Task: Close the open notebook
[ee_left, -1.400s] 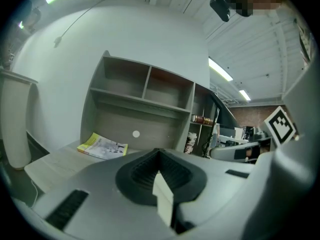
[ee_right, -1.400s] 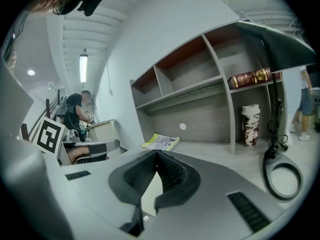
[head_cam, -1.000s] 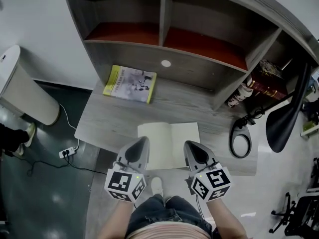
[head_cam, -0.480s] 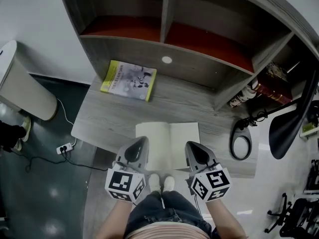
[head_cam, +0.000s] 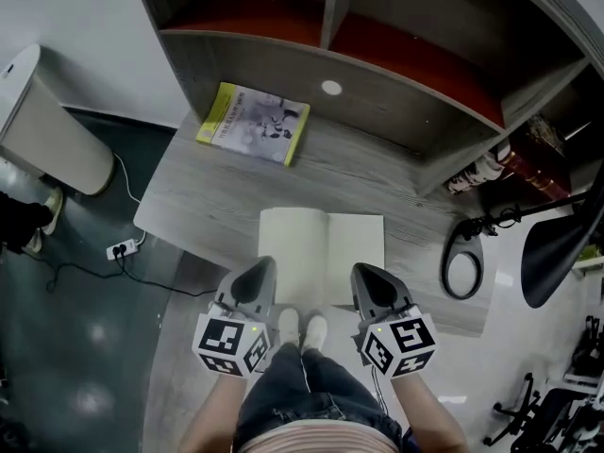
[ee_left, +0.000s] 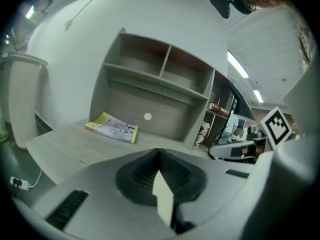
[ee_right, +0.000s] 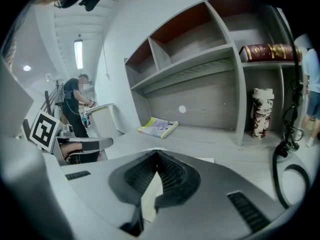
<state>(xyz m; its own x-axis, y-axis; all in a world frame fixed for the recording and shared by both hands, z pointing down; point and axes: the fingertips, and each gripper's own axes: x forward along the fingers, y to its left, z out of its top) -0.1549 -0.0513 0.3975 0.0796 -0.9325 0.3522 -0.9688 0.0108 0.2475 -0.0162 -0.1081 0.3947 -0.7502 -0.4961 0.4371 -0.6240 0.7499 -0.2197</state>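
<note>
- Grey left gripper [head_cam: 260,270]: jaws together, holding nothing, tip by the near left corner of the notebook [head_cam: 323,253].
- The cream notebook lies open and flat on the desk [head_cam: 208,196], near its front edge. I'd lift the left cover by its outer edge.
- Right gripper [head_cam: 362,274]: jaws together, empty. I'd pin the right page while folding.

We see a cream-paged open notebook [head_cam: 322,253] lying flat near the front edge of a grey wood-grain desk [head_cam: 203,206]. Our left gripper [head_cam: 261,272] and right gripper [head_cam: 364,276], each tapering to one point, overlap its near corners. A yellow-spined magazine [head_cam: 253,124] lies at rear left, and a black cable loop [head_cam: 461,270] lies at right.
</note>
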